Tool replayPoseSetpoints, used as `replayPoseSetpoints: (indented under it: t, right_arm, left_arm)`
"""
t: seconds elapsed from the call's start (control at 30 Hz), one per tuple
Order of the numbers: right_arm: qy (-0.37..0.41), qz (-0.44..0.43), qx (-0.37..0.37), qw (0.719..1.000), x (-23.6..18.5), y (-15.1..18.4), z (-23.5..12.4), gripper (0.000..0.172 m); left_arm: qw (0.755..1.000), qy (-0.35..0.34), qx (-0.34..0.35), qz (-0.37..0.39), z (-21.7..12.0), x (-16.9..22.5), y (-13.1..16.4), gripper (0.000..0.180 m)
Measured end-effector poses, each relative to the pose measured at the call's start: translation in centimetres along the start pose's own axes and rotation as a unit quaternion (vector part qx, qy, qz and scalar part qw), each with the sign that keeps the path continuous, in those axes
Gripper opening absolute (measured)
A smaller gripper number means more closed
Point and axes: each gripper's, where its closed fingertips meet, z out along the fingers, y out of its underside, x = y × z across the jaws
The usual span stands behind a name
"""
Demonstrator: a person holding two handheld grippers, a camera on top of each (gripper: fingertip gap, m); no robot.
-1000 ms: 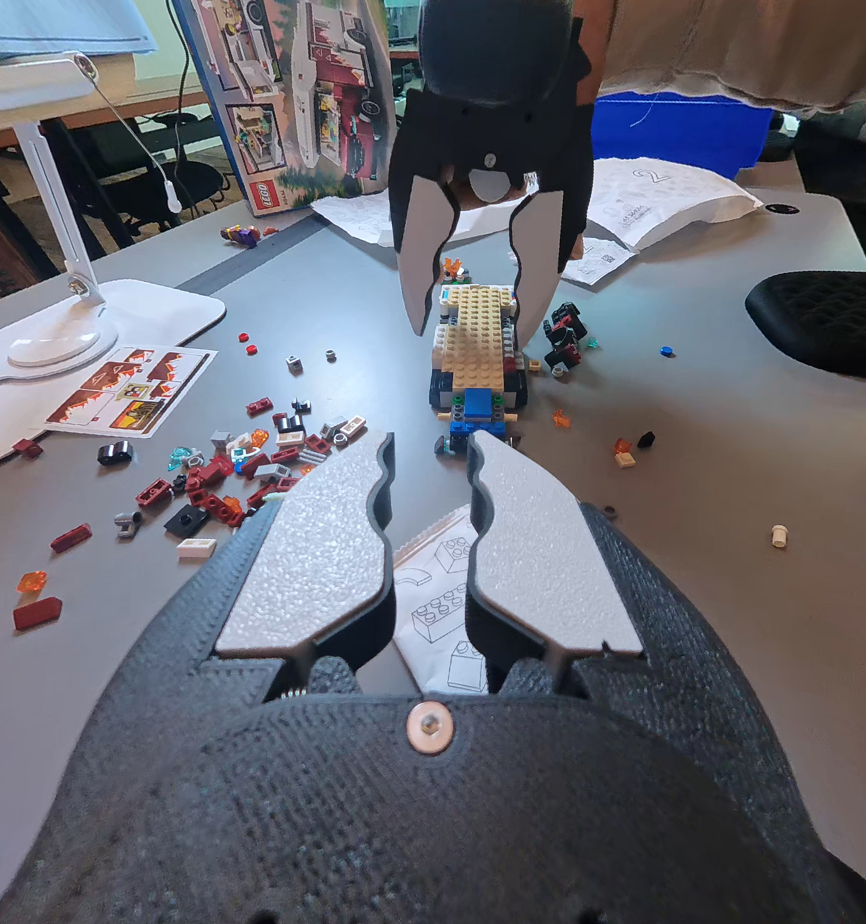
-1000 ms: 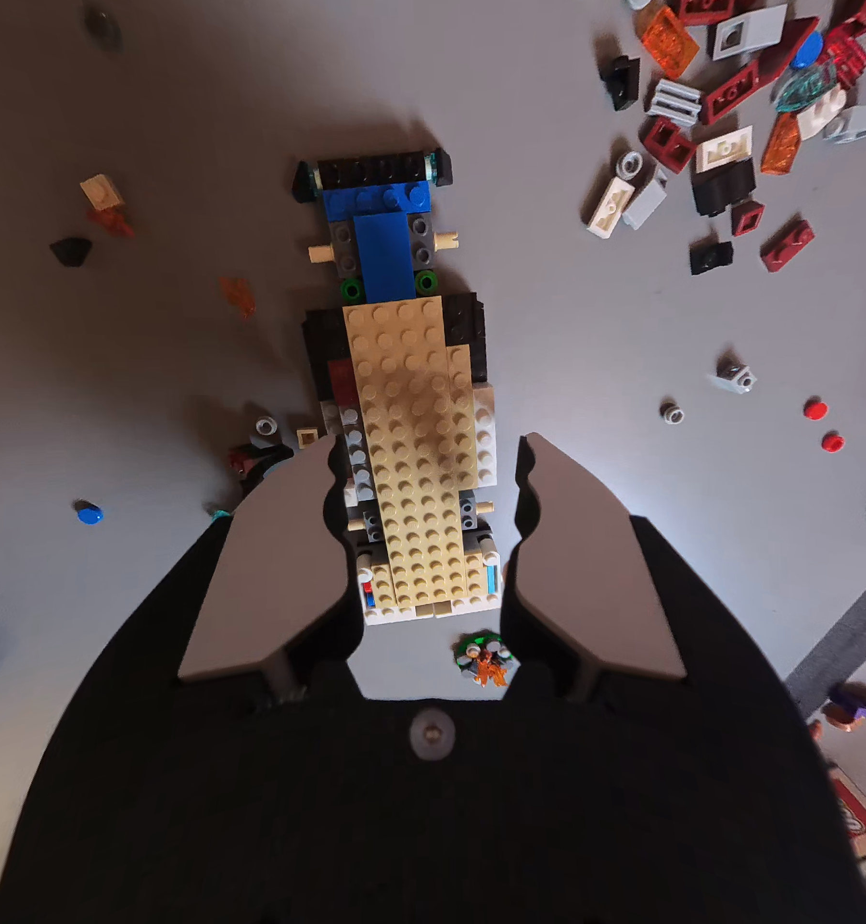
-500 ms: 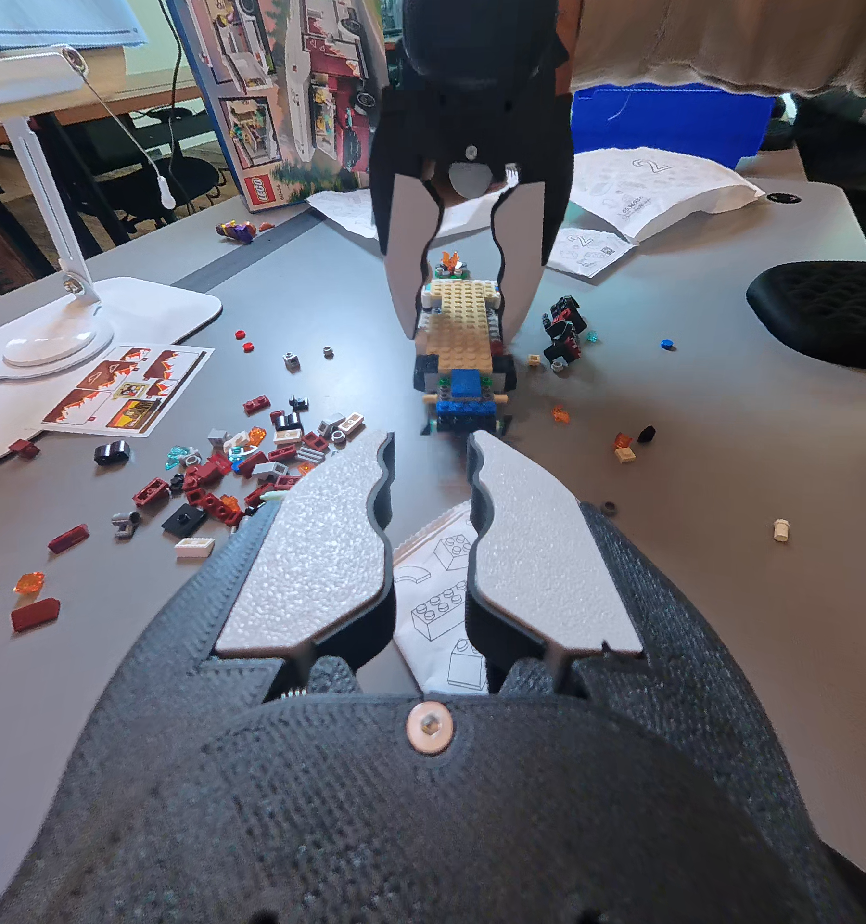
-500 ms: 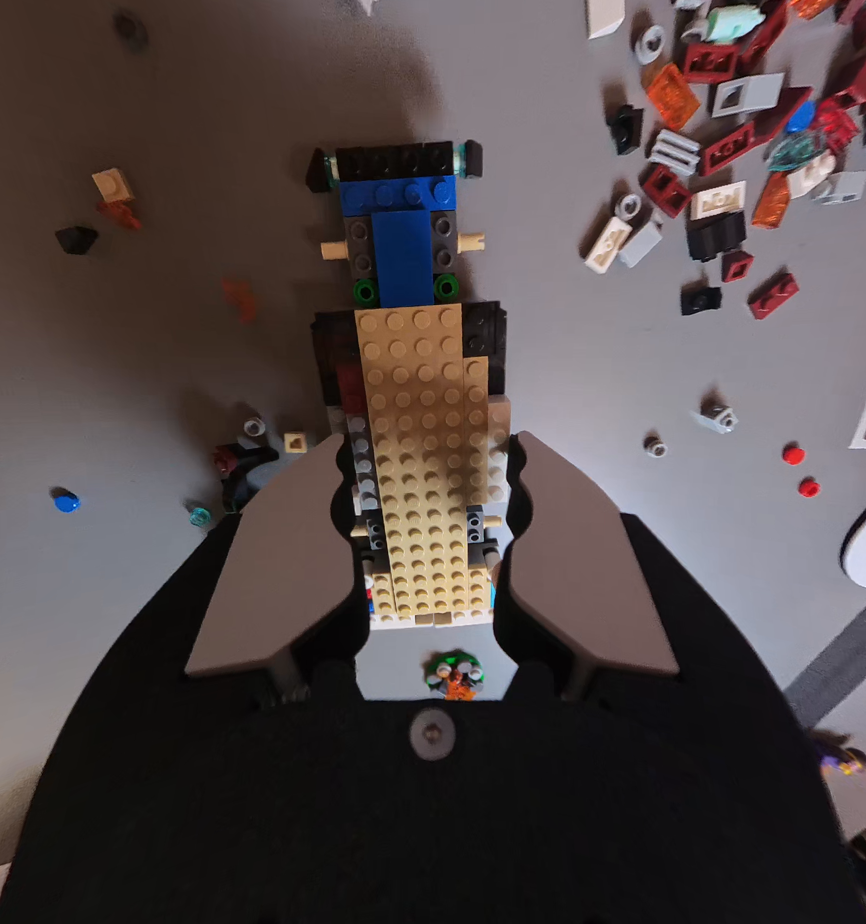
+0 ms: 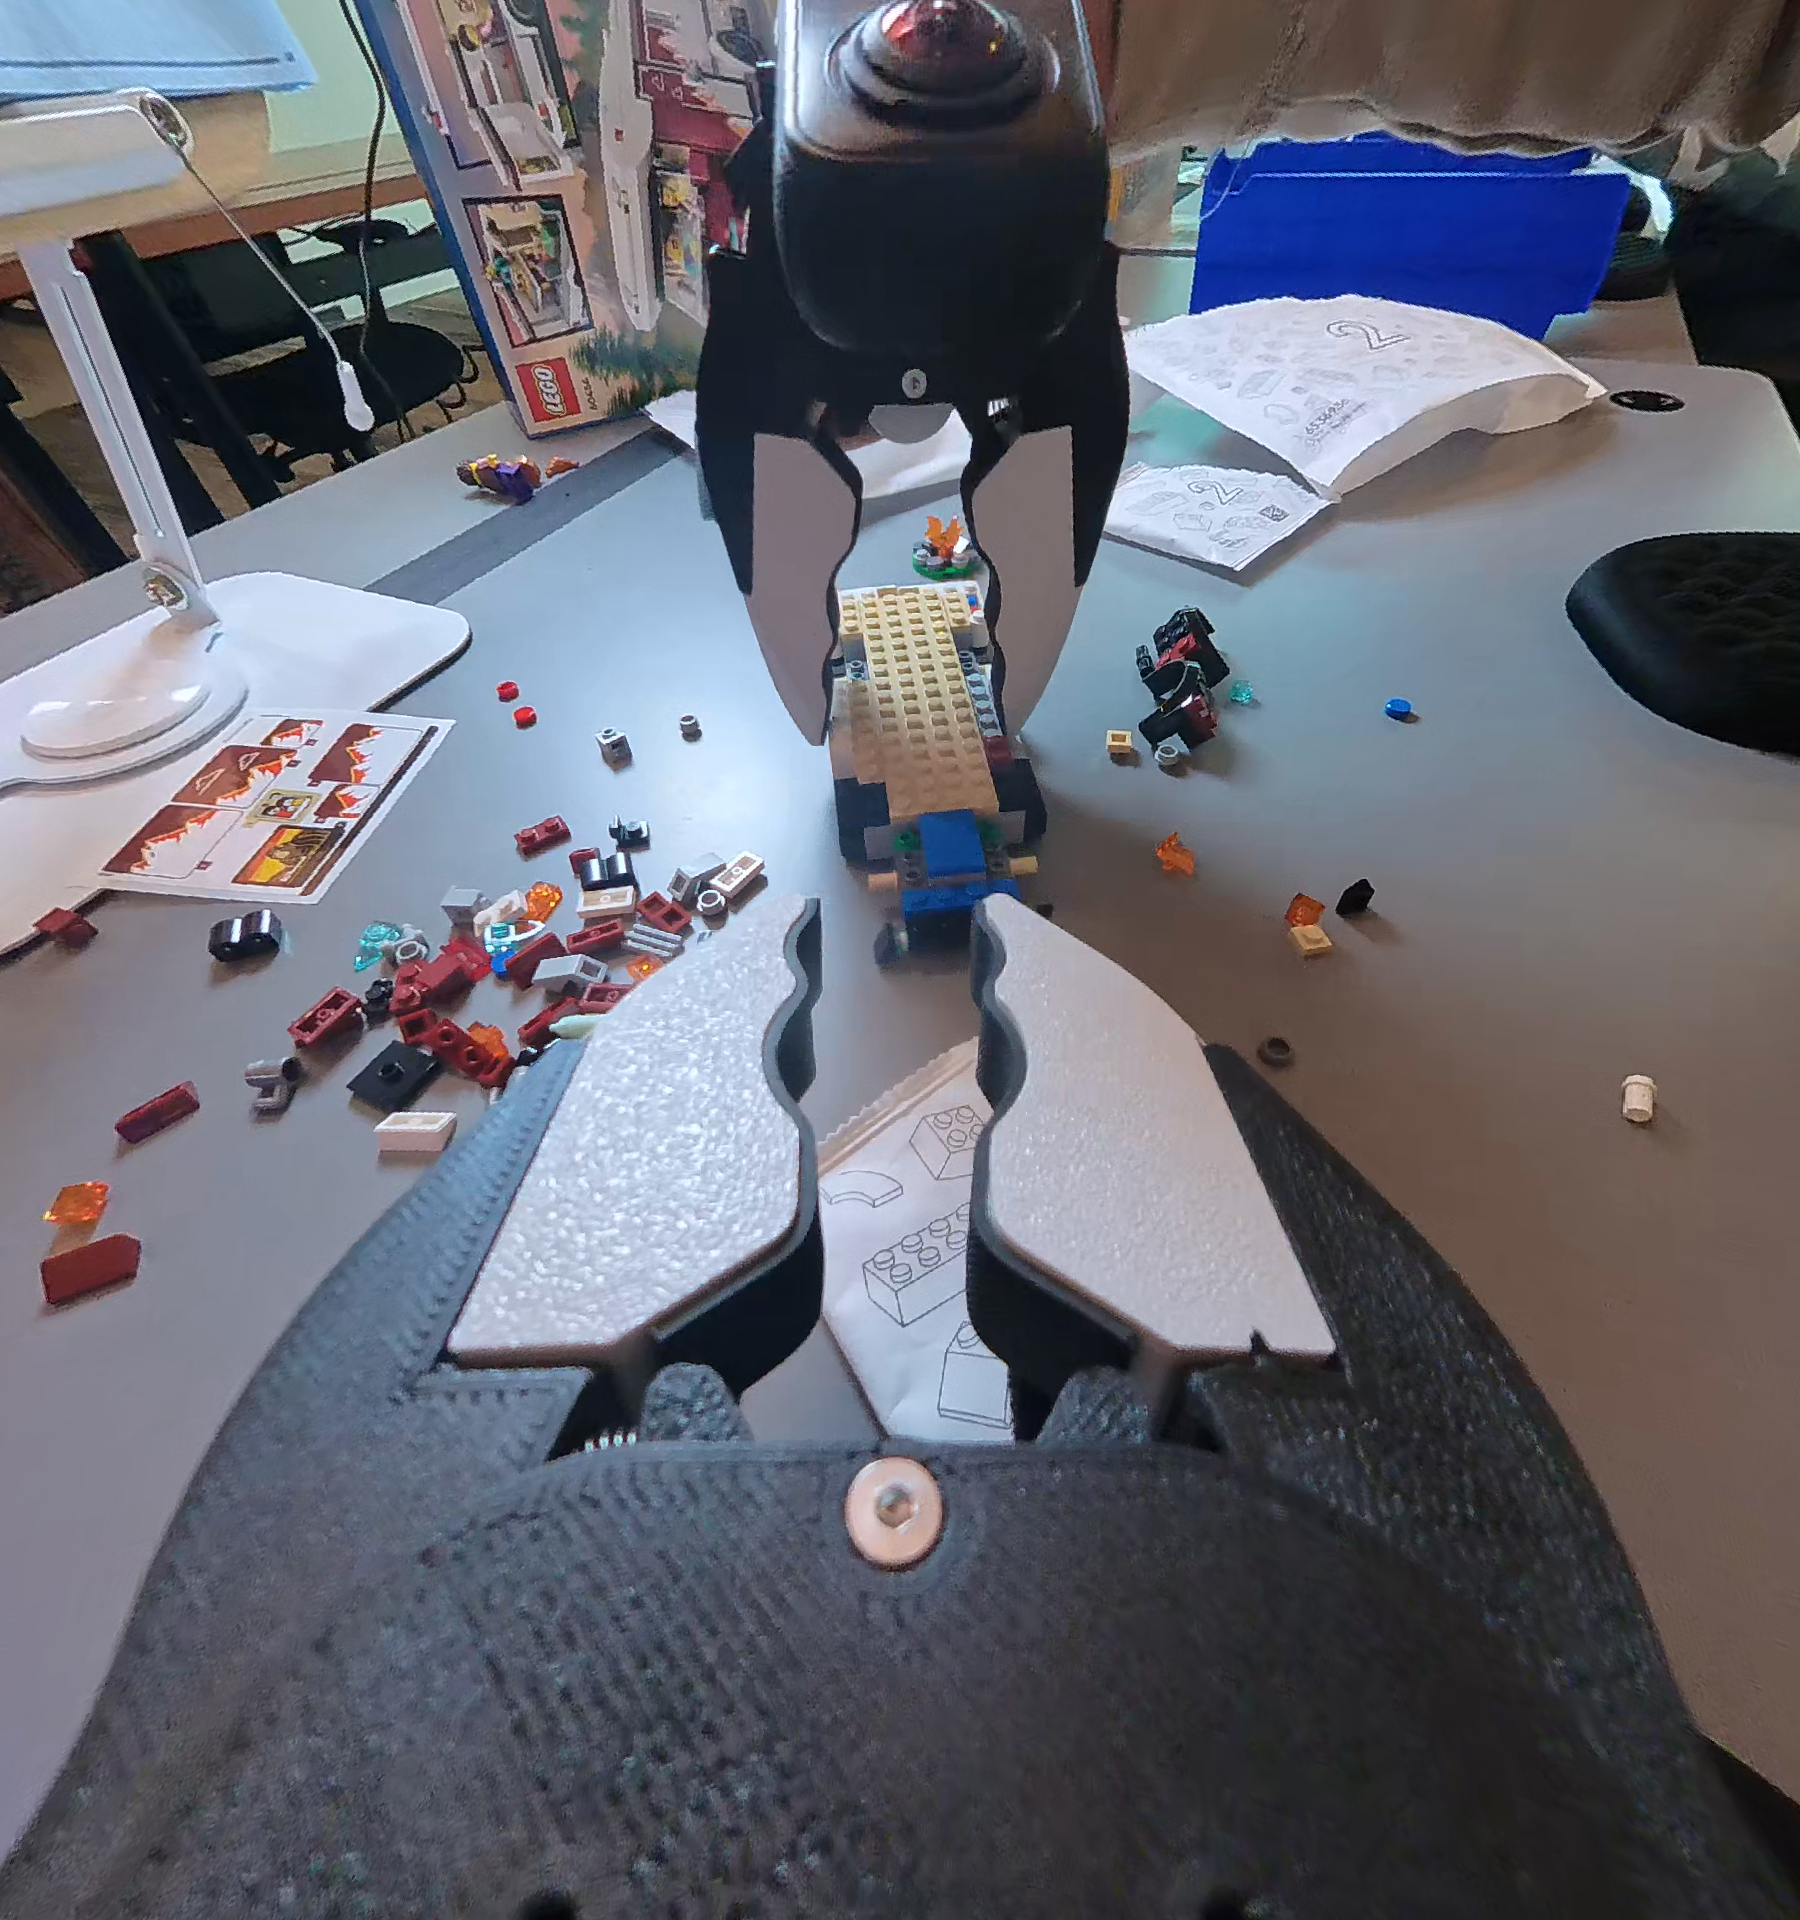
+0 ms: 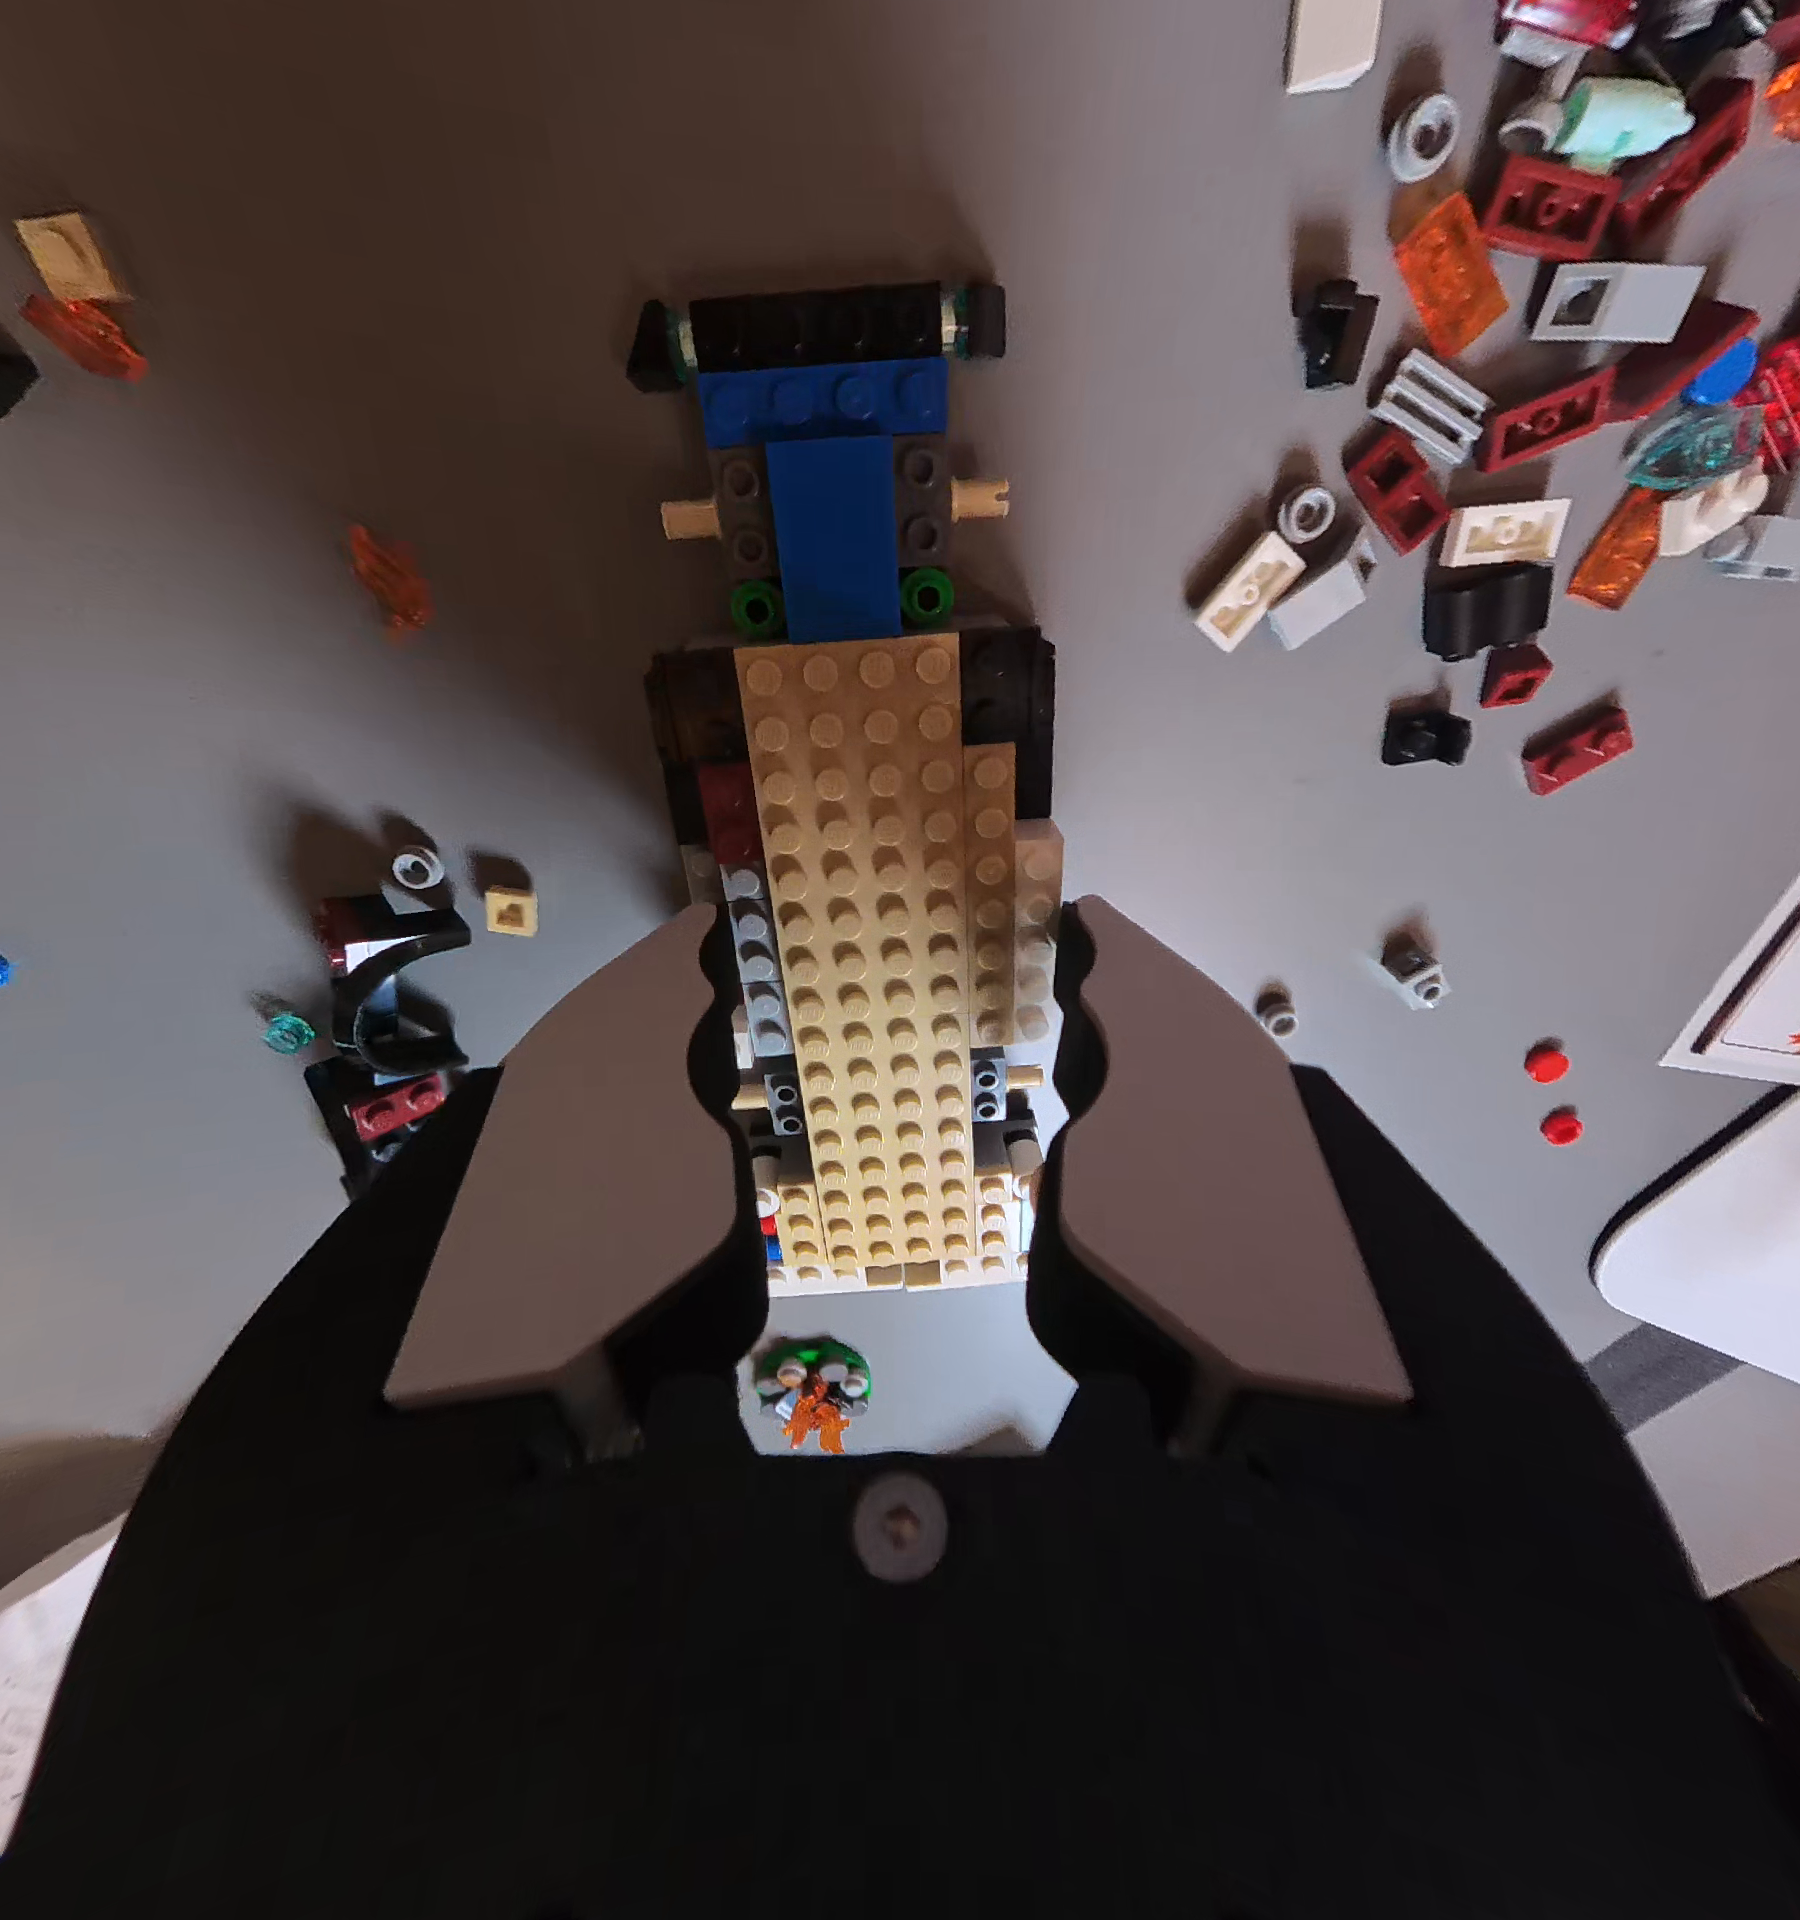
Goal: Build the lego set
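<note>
Overhead, right gripper (image 6: 885, 935) clamps brick vehicle (image 6: 875, 935); only opposite view shows left gripper (image 5: 896, 925) parted, bare.

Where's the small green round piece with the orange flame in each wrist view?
Left wrist view: green flame piece lies on the table beyond the far end of the brick car, seen between the right gripper's fingers.
Right wrist view: low centre, just behind the car's near end, deep between that gripper's fingers.
Shared landmark: the car's tan studded top.
</note>
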Motion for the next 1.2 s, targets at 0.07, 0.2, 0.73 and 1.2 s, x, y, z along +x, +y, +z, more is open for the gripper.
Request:
replayPoseSetpoints:
  t: [0.07, 0.2, 0.73, 1.2]
  right_arm:
    - [0.015, 0.005, 0.002, 1.000, 0.0, -0.1, -0.1, 0.060]
    - [0.058, 0.058, 0.073, 0.994, 0.1, -1.3, -3.0, 0.067]
    - [0.129, 0.195, 0.142, 0.962, -10.7, 3.6, -1.8, 0.034]
    - [0.317, 0.101, 0.175, 0.927, -8.3, 2.8, -5.5, 0.005]
  left_arm:
    - [1.000, 0.001, -0.001, 0.000, 0.0, 0.0, 0.0, 0.027]
    - [1.000, -0.002, 0.002, 0.001, -0.1, -0.1, -0.1, 0.027]
    - [1.000, -0.011, -0.006, 0.005, 0.2, -0.1, 0.1, 0.026]
    - [0.987, 0.035, -0.155, 0.033, 4.0, 1.3, 3.3, 0.042]
